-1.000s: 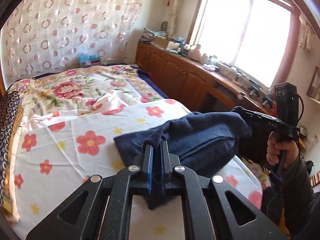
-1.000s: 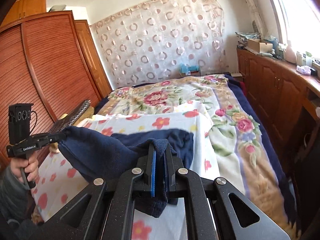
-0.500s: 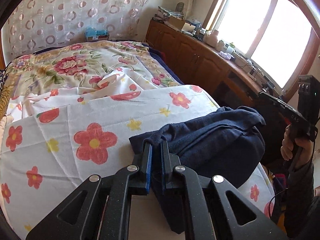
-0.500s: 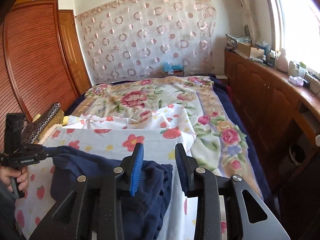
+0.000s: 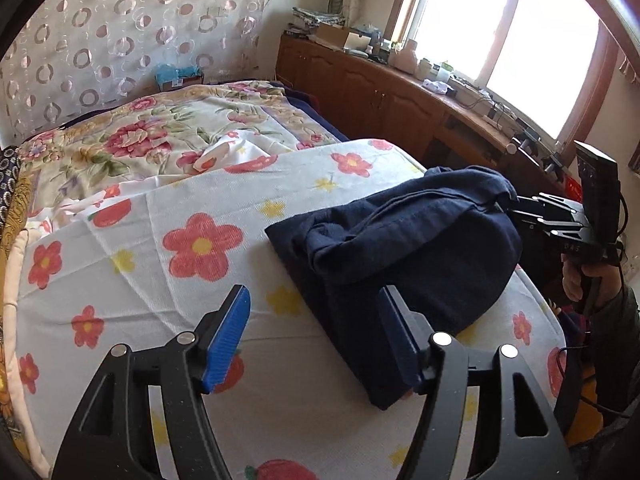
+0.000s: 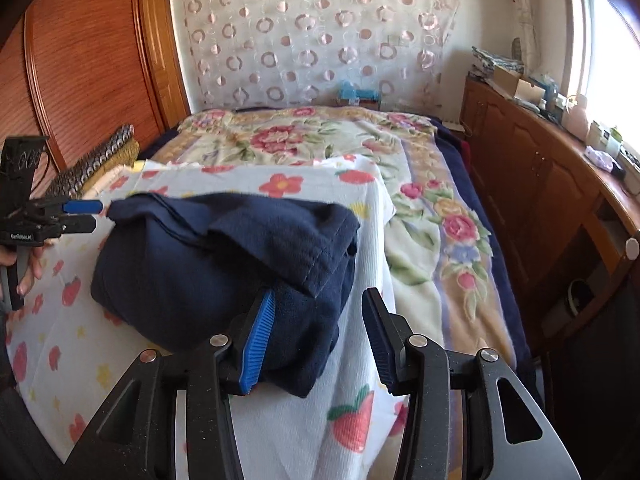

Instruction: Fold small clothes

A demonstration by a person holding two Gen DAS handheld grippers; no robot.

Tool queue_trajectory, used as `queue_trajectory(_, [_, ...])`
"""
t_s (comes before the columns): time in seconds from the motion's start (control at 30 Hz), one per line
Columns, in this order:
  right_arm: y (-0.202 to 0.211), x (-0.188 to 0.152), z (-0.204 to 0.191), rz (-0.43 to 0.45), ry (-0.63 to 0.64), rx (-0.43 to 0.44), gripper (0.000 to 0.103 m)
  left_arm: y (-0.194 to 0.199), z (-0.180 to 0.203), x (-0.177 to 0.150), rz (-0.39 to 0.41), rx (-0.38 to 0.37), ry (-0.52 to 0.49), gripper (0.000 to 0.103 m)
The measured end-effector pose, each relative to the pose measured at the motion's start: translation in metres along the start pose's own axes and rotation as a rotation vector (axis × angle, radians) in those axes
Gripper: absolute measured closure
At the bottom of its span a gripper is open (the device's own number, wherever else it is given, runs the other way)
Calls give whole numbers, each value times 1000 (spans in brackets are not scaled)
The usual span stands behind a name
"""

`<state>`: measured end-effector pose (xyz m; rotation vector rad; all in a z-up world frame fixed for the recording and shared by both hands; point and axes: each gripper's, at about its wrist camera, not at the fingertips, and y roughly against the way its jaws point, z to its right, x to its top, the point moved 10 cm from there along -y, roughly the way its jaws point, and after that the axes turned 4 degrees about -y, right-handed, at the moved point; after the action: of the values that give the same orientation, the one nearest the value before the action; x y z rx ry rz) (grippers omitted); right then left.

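Left wrist view: navy garment (image 5: pixel 408 248) lies folded, bunched on floral sheet (image 5: pixel 160 248).

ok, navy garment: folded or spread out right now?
Folded, loosely. The navy garment lies doubled in lumpy layers on the flowered sheet; both grippers open, clear of it.

- Navy garment (image 5: pixel 416 248), soft knit, one piece.
- State: loosely folded over itself, rumpled, hems and seams shown on top.
- Position: laid at the near end of the flowered sheet (image 5: pixel 172 264).
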<state>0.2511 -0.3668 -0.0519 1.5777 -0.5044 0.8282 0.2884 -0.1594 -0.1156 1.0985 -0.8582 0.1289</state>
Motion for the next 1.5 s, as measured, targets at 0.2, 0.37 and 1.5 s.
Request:
queue_trajectory(0.2, [-29,50,7,13,8,37,56,-26,5,23,-4,-11,-6,35])
queue_trajectory(0.37, [-55,83,19,43,-7,60,56,-41,-21,39,1,74,24,35])
queue_trajectory(1.5, [-90,47,26,-106,-129,122,46,-60,-5,20,-31,-92,140,40])
